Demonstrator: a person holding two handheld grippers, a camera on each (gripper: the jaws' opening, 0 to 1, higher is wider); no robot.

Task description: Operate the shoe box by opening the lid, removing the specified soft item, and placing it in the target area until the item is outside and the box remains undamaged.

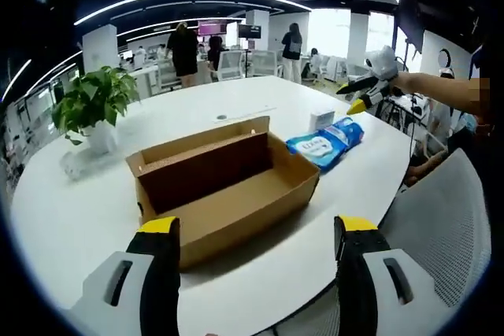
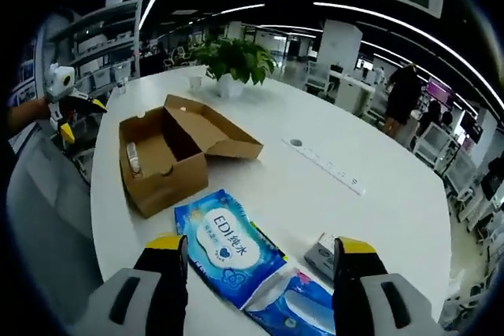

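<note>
Lettering "EDI" marks the blue wipes pack [image 2: 227,253] lying right of the open shoe box [image 2: 167,155]. Far across the table [image 2: 378,218] stands a potted plant [image 2: 232,60]. Left gripper [image 1: 257,253] and right gripper [image 2: 260,273] both hang wide apart, empty.

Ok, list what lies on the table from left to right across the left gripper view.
Potted plant → open shoe box → blue wipes pack. Above the table's right end, the right gripper comes into this view, held off the surface.
</note>
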